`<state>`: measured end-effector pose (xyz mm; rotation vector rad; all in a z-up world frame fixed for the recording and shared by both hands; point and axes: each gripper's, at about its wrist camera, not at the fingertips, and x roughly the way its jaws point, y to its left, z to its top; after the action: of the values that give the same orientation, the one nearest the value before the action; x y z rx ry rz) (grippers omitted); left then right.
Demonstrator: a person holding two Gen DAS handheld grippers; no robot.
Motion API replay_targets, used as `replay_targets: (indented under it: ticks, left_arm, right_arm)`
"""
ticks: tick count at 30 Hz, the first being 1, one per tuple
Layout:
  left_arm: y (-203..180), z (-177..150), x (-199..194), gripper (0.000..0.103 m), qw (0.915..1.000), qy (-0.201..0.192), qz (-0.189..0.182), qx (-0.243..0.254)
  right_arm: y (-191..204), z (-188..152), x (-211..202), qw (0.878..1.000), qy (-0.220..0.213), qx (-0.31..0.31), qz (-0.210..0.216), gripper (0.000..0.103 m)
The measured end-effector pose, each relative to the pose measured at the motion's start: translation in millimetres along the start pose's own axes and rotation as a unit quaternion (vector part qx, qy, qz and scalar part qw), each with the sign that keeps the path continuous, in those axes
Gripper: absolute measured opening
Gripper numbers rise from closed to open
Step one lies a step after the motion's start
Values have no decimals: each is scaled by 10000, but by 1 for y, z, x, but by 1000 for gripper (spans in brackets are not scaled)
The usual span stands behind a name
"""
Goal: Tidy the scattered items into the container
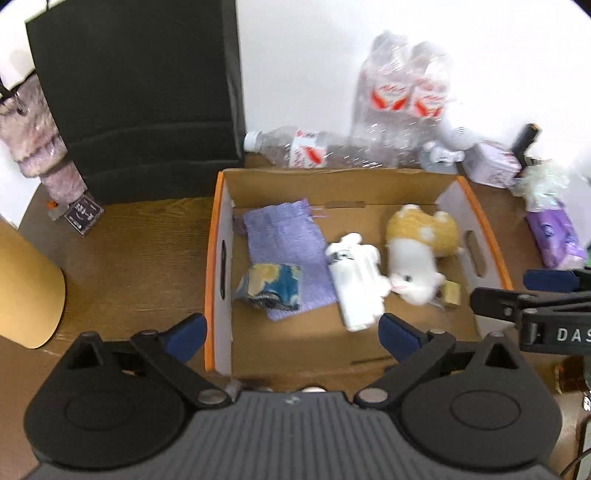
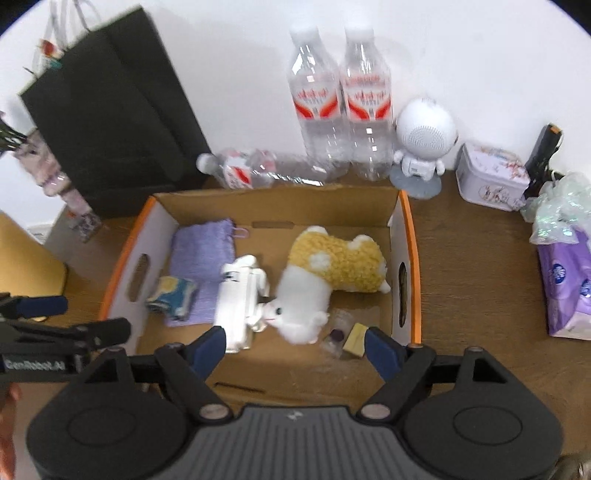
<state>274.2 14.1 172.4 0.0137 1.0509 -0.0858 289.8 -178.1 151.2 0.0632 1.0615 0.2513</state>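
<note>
Brown wooden tabletop [image 2: 472,258] carries our cardboard box [image 2: 406,218], where the soft, light plush dog [image 2: 332,273] lies right of the purple cloth [image 2: 203,254], best pinched mid-body, while our left gripper [image 1: 291,332] and right gripper [image 2: 295,347] hover spread and empty.

Bright, even indoor light washes the white wall [image 1: 369,29] out. The left wrist view is motion-blurred, the water bottles [image 1: 402,96] smeared; fisheye bends both views' edges.

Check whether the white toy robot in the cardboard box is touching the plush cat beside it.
Touching. In the right wrist view the plush cat's face presses against the white toy robot's side, with no box floor visible between them there.
</note>
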Motion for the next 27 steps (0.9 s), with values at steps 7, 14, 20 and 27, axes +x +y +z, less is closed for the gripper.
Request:
replay_targets:
  ticks: [7,14,20,27]
  left_arm:
    - [-16,-60,-67,103,9958,-913,10,92]
    - [-20,-211,-97,103,9713,-2324,425,288]
    - [-32,-345,-61,103,9646,-2545,690,-55]
    - [-36,-377,-37,103,9746,-2222,270,64]
  right_arm:
    - [15,-44,-61,9977,-634,-132,183,84]
    - [19,-182,-101,9779,-1958,-632,372,96]
    - [5,-317,-74,9725,-2288,-405,186,96]
    - [5,-384,-58,9753,-2173,-389,114,96]
